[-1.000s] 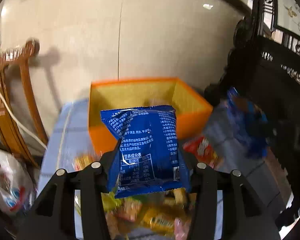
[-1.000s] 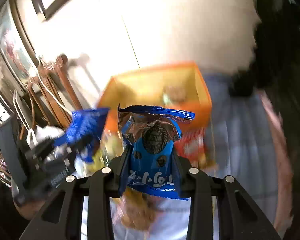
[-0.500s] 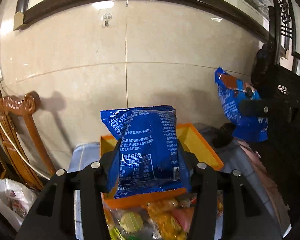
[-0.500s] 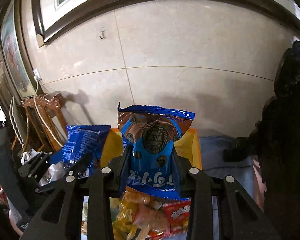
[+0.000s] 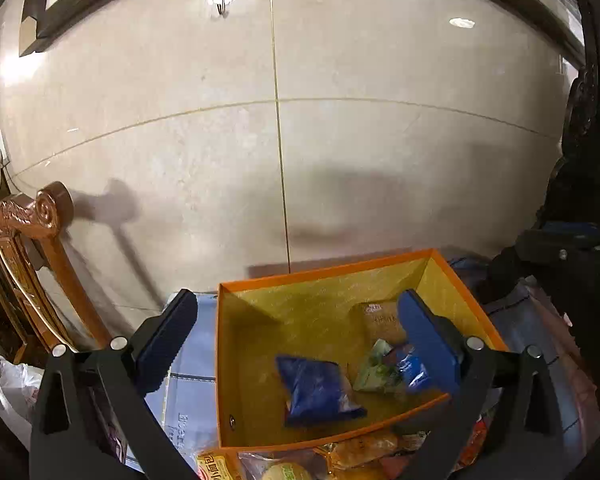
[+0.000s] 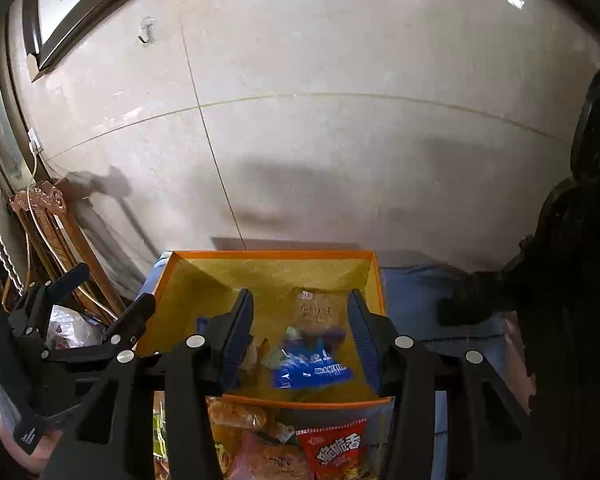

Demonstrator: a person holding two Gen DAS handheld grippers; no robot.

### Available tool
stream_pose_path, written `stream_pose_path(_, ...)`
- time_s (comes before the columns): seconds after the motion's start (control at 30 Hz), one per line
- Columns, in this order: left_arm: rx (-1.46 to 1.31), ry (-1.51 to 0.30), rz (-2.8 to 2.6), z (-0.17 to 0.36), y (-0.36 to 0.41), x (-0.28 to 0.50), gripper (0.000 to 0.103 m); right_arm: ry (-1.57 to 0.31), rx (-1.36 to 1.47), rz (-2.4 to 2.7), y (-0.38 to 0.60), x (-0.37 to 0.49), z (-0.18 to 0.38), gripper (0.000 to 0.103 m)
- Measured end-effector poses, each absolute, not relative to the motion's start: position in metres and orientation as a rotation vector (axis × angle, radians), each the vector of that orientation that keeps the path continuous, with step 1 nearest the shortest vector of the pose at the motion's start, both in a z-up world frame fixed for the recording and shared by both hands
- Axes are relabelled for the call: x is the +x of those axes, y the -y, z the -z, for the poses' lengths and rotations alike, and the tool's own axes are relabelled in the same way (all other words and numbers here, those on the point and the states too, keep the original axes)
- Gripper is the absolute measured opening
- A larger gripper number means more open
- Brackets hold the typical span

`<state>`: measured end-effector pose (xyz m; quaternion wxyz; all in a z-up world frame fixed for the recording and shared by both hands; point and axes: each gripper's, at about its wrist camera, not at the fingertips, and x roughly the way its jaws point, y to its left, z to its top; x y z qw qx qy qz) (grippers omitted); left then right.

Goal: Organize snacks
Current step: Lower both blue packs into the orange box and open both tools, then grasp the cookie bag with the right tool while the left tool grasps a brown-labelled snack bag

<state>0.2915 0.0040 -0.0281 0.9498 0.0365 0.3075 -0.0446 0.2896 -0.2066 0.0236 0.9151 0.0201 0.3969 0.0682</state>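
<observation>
Our left gripper (image 5: 296,334) hangs over the box (image 5: 336,442) with its jaws spread wide and nothing between them. Below it a blue pack (image 5: 318,392) lies inside the box, toward the near left corner, blurred as if not yet settled. Further right in the box sit a green-and-white wrapper (image 5: 374,370), a second small blue pack (image 5: 408,368) and a pale packet (image 5: 382,318) by the far wall.

Our right gripper (image 6: 300,338) is likewise spread and empty, poised above the near right part of the box (image 6: 268,255). Under it lies the blue cookie pack (image 6: 310,368), with the pale packet (image 6: 318,310) behind it. We judge both drops are made, so the step in hand is to clear away and fetch more.

To do that well, we should lift both grippers straight up before swinging back, so no finger catches the box's near wall. The loose pile waits on the table just before that wall: yellow snacks (image 6: 236,416) at the left, a red pack (image 6: 336,450) at the right. We should take one each from opposite ends of the pile, left gripper at the left and right gripper at the red pack, so the grippers do not cross. Grip each pack across its middle; a corner pinch on slick foil may slip. Release low over bare box floor, at the left half, where room remains.
</observation>
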Motion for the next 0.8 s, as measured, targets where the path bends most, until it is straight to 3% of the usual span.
stream_pose_path(0.33,0.07,-0.637,0.124,0.034,-0.009,0.252,0.098,-0.834,0.094,-0.148,0.223,0.255,-0.015,0.049)
stream_pose_path(0.37,0.07,-0.635,0.128,0.036,-0.012,0.244,0.098,-0.843,0.09,-0.157,0.22,0.243,-0.011,0.051)
stream_pose_path(0.5,0.064,-0.683,0.134,0.061,-0.035,0.192,0.098,-0.888,0.094,-0.206,0.208,0.187,0.019,0.08)
stream_pose_path(0.57,0.094,-0.736,0.141,0.088,-0.044,0.159,0.098,-0.942,0.066,-0.249,0.196,0.149,0.051,0.085)
stream_pose_path(0.8,0.065,-0.942,0.122,0.174,-0.075,0.081,0.098,-1.15,-0.046,-0.356,0.154,0.045,0.156,0.086)
